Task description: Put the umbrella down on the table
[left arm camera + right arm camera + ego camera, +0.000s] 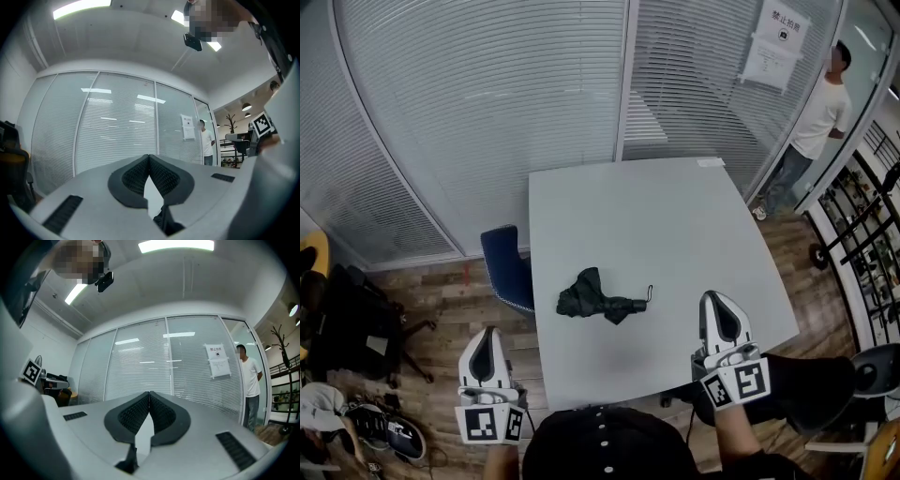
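**A:** Starting big: what to note around the worktop?

**B:** Glass wall (487,94) with blinds behind the far edge, a paper notice (776,42) stuck on it, a person (820,112) standing beyond the far right corner. Then the white worktop (656,216), square and mostly bare. Blue chair (508,267) tucked against the left edge.

**A:** And the umbrella?

**B:** Folded, dark, lying flat: umbrella (600,298) down on the worktop, nearer the left and near edges than the middle. Loose cloth bunched toward the left edge, handle end pointing toward the right edge. Touched by neither hand-held gripper.

**A:** Their state?

**B:** Left hand-held gripper (490,330) off the worktop, out past the near left corner, above the wooden floor (450,300). Seen along its own jaws, left hand-held gripper (149,157) pressed together at the tips, nothing pinched. Right hand-held gripper (717,296) over the near right corner, well apart from the umbrella. Right hand-held gripper (149,393) likewise pressed together, empty.

**A:** Step in hand, then?

**B:** Judging from the lie of things, set-down and release both done. Looks like the standing-clear stage.

**A:** Next move?

**B:** Probably little beyond keeping both clear. For a tidier lie, would call for spreading one pair of jaws, coming in low over the near edge, and pinching the handle end rather than the loose cloth.
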A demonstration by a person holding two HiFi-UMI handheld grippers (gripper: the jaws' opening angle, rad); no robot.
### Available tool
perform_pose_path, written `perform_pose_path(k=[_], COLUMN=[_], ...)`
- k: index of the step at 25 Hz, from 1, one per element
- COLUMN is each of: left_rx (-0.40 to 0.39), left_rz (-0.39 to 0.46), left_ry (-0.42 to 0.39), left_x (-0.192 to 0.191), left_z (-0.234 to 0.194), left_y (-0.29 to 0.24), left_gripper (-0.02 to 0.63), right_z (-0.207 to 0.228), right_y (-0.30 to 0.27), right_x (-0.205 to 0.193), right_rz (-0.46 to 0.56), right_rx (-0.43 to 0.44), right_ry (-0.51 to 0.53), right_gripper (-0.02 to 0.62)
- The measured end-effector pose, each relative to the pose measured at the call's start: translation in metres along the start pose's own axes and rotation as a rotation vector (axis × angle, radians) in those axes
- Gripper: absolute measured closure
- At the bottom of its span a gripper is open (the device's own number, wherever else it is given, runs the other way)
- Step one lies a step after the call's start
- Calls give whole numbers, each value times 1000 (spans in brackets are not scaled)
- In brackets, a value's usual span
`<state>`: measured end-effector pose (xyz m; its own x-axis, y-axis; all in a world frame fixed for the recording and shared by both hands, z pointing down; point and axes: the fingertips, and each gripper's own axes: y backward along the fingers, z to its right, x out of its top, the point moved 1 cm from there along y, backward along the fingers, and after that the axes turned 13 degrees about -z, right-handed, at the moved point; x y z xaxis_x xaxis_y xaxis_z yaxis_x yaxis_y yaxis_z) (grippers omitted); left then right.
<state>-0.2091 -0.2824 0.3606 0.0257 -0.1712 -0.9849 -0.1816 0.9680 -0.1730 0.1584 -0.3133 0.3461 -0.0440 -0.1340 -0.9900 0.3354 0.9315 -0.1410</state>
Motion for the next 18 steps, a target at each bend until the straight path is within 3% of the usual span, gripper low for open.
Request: perform_pose_path(k=[18], left_rx=[9], left_rz=[-3], left_ry=[2], left_x=[1], left_z=[-3], left_y=[11], left_gripper=[592], right_z=[-21], right_y=[-9], right_x=[-2], right_rz=[-18], right_rx=[49], right_ry=[23], right_gripper=[566])
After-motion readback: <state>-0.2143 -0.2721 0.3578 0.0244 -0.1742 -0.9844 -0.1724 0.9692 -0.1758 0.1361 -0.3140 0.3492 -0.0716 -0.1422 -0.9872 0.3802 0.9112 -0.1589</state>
